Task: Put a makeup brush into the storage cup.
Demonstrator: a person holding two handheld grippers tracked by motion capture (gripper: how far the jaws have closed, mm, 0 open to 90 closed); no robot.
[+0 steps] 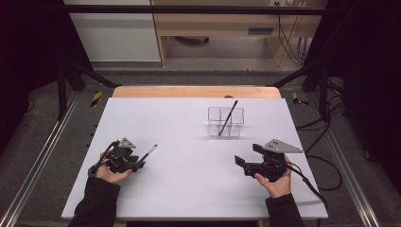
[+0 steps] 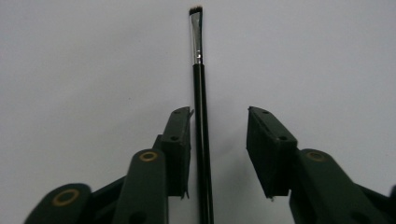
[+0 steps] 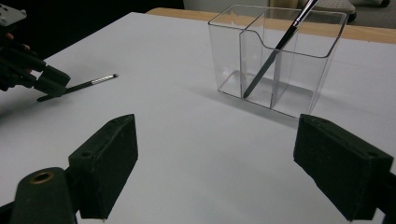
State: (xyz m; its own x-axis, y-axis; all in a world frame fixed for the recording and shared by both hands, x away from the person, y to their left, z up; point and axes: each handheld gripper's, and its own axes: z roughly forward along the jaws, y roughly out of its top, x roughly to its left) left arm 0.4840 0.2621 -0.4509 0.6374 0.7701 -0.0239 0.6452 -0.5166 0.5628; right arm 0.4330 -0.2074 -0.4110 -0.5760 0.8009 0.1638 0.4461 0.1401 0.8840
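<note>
So we have the left hand-held gripper [image 2: 219, 116] part-open astride the makeup brush [image 2: 201, 140] lying flat on the surface [image 1: 189, 189], gripping nothing; right hand-held gripper [image 3: 217, 163] waits wide open, empty, facing the clear organizer [image 3: 275, 60].

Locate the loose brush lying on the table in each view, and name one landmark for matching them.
High view: brush left of centre, at the left hand-held gripper.
Left gripper view: upright in the middle, between open jaws.
Right gripper view: upper left, lying flat.
Landmark: the clear organizer, seen in the high and right gripper views.

Dim, soft overhead light; dark surroundings
</note>
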